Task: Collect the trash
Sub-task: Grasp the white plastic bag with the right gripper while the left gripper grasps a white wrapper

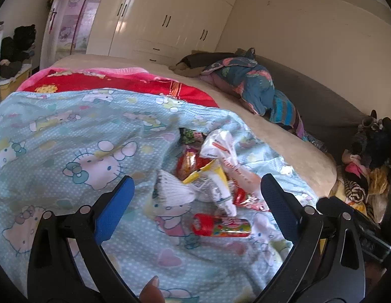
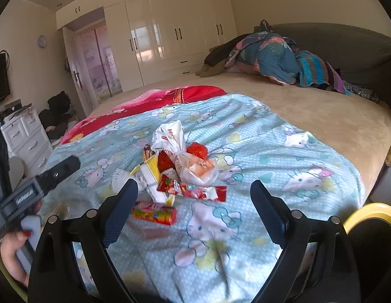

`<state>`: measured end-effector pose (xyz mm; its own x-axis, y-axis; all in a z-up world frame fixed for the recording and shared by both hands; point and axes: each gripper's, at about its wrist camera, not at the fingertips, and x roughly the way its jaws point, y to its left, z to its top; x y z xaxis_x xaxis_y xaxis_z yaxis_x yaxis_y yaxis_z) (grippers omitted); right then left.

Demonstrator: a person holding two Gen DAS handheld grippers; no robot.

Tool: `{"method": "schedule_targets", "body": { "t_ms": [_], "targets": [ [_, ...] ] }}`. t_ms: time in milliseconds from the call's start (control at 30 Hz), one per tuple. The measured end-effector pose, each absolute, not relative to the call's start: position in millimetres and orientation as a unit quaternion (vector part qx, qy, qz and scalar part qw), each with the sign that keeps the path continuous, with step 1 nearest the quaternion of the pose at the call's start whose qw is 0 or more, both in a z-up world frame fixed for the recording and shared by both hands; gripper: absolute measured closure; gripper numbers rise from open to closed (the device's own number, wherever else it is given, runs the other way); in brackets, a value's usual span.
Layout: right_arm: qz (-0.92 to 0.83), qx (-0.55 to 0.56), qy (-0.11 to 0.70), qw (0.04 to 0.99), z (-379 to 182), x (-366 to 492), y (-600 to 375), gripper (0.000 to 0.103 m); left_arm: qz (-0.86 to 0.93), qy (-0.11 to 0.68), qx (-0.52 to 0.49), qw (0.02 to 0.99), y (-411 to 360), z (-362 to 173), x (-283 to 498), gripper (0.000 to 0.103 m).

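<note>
Hovering over the bed, I have both tools aimed down at a little heap of trash (image 2: pixel 181 166) lying on the pale blue cartoon-cat blanket (image 2: pixel 284 156). My right gripper (image 2: pixel 194 198) is spread wide with nothing between its blue pads, and the heap sits just ahead of them. My left gripper (image 1: pixel 196 193) is likewise parted and empty, with the same pile showing between its two fingers but not touched by either. In the heap I can make out a crumpled white plastic bag (image 2: pixel 170 136) on top, a yellow carton (image 2: pixel 148 170), a red snack wrapper (image 2: pixel 193 189) and a white paper cupcake liner (image 1: pixel 171 189). A red candy tube (image 1: pixel 222 226) lies on its side at the near edge of the pile (closest to both tools). Beyond the blanket there is a red and pink cover (image 2: pixel 170 98), then bare beige mattress (image 2: pixel 321 116), with bundled bedding (image 2: pixel 273 55) against the grey headboard (image 2: pixel 347 43). A yellow-rimmed bin (image 2: pixel 372 214) shows at my right
</note>
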<state>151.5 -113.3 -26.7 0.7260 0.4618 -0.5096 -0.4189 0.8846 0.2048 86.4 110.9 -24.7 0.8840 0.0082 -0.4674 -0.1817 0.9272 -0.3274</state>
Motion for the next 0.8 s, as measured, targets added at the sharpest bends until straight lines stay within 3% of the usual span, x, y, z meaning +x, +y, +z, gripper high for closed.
{"method": "schedule_targets", "body": {
  "t_ms": [100,400,800],
  "targets": [
    [0.236,0.044,0.292,0.926,-30,169,-104,0.014,0.048,0.245,-0.184,0.951,117,-31,90,0.013],
    [0.223,0.062,0.333,0.914,-58,227,-79,0.014,0.022,0.291,-0.194,0.936,120,-55,112,0.038],
    [0.237,0.071,0.388,0.888,-97,271,-72,0.014,0.028,0.351,-0.214,0.911,129,-91,151,0.051]
  ]
}}
